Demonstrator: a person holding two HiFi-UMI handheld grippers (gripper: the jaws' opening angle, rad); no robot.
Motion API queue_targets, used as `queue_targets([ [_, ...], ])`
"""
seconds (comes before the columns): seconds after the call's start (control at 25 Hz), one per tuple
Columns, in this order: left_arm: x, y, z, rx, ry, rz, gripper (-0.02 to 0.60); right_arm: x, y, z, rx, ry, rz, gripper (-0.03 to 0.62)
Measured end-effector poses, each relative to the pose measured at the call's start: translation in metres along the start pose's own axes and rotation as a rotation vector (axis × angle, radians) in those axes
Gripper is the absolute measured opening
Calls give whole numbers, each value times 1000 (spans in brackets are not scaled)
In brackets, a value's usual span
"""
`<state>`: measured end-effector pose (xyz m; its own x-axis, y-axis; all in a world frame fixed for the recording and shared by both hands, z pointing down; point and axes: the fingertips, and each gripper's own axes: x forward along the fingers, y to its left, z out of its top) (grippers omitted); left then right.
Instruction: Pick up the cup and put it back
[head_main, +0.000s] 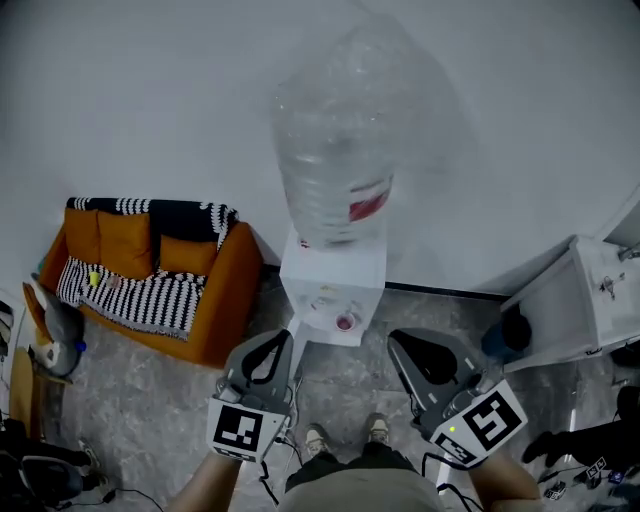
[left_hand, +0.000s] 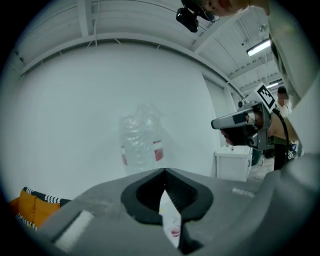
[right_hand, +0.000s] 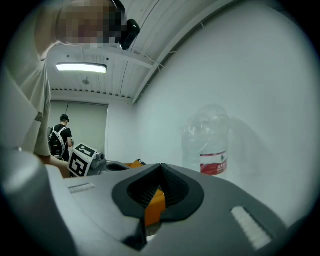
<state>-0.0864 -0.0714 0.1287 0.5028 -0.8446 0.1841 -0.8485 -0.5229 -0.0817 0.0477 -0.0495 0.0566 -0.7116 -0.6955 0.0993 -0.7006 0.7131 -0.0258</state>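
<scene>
The cup (head_main: 345, 322), small and pink, stands on the front ledge of the white water dispenser (head_main: 335, 270). It is ahead of both jaw pairs and between them, and touches neither.

Left gripper (head_main: 287, 334): jaws pressed together, tips meeting, nothing pinched. In the left gripper view the cup (left_hand: 174, 231) shows through the narrow slit below the joined tips, beyond the pads rather than between them.

Right gripper (head_main: 394, 338): jaws pressed together at the tips, nothing pinched. Of the two gripper views, only the left one shows the cup. In the right gripper view the opening behind the joined tips frames an orange patch, apparently part of the sofa (right_hand: 154, 205), which lies farther off.

The inverted clear water bottle (head_main: 335, 150) with a red label stands on the dispenser, above and ahead of both jaw pairs, and appears in all three views.

Head view only:
- the full orange sofa (head_main: 215, 300), left of the left jaws, with a black-and-white striped blanket (head_main: 140, 295) on it
- the person's shoes (head_main: 345, 435), behind the jaws

The white cabinet (head_main: 560, 305) lies right of the right jaws and also shows in the left gripper view.

Right gripper view only:
- a ceiling light (right_hand: 81, 67)
- a second person (right_hand: 60, 137) standing in the background
</scene>
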Motion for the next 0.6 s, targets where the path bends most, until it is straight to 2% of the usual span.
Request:
queue_targets([
  [0.16, -21, -16, 30, -14, -35, -44, 3, -16, 20, 20, -20, -24, 27, 3],
  [0.4, -43, -36, 50, 106, -58, -43, 3, -35, 41, 25, -43, -18, 74, 3],
  [0.6, -47, -47, 46, 76, -39, -58, 3, -42, 34, 23, -50, -19, 74, 3],
])
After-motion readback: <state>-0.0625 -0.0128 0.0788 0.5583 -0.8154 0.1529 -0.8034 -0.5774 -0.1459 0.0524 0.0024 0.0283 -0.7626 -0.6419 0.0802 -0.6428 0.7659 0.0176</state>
